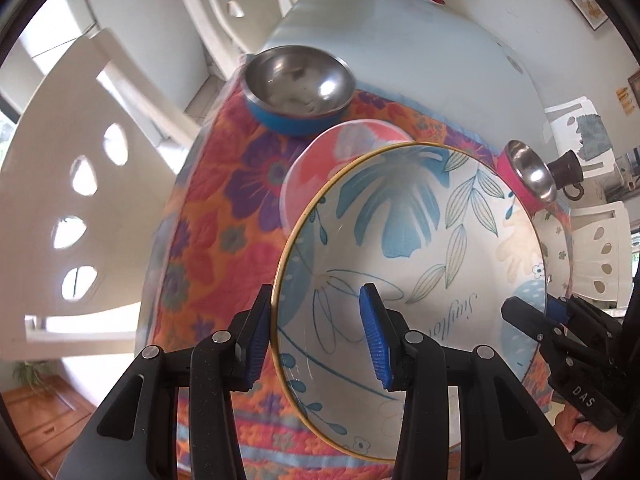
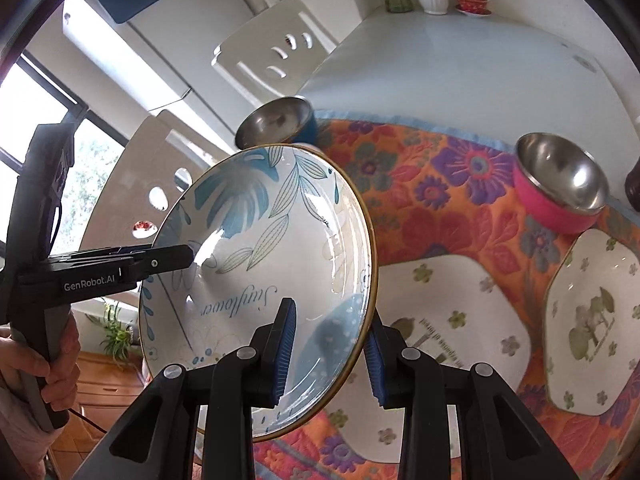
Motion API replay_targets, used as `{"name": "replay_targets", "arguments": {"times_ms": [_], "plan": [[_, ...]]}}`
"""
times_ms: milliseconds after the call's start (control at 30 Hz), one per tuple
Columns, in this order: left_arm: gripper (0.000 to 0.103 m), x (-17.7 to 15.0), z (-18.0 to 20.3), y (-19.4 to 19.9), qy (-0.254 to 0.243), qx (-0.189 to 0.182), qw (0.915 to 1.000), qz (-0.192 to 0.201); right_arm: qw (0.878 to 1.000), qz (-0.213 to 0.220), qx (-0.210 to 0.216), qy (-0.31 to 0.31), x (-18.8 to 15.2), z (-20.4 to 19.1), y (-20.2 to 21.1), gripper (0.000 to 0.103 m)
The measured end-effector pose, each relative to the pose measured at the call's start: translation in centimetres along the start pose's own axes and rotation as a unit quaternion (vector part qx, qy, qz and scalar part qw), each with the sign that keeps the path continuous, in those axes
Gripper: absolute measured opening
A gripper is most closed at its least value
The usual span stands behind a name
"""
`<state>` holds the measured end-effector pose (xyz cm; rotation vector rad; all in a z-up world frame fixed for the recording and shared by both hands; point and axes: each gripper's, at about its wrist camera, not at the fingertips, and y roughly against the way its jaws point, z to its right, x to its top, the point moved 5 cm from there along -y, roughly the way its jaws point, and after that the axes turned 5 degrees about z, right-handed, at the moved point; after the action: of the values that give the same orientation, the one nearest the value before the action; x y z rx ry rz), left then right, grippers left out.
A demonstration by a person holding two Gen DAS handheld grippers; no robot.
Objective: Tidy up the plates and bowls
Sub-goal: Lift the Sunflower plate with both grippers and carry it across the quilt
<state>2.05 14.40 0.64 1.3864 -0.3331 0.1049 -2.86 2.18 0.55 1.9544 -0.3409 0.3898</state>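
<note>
Both grippers, left (image 1: 316, 336) and right (image 2: 330, 350), have their jaws clamped on the leaf-print plate's (image 1: 408, 240) rim, holding it tilted above the desk. Blue bowl (image 1: 298, 88) and pink bowl (image 2: 560, 184) both sit empty.

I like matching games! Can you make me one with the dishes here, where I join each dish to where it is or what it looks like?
Things:
1. blue-leaf plate
2. blue steel bowl
3. pink steel bowl
4. square flower plate

Places or looks:
A. lying flat on the flowery cloth, with green flowers on it
B. lifted up, pinched at its rim by both hand-held grippers
C. sitting at the cloth's far edge, blue outside
D. sitting on the cloth just beyond a smaller plate with cut corners, pink outside

Pairs: 1-B, 2-C, 3-D, 4-A
</note>
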Motion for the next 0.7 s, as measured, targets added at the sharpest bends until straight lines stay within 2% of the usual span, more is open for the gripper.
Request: {"name": "replay_targets", "arguments": {"times_ms": [200, 700], "plan": [[0.039, -2.4, -2.1, 0.4, 0.029, -0.003, 0.9996, -0.005, 1.000, -0.016, 0.012, 0.008, -1.6, -1.7, -1.0, 0.032], [0.039, -7.3, -5.5, -0.3, 0.053, -0.018, 0.9980, -0.028, 0.998, -0.050, 0.031, 0.023, -5.5, -4.3, -3.3, 0.032]]}}
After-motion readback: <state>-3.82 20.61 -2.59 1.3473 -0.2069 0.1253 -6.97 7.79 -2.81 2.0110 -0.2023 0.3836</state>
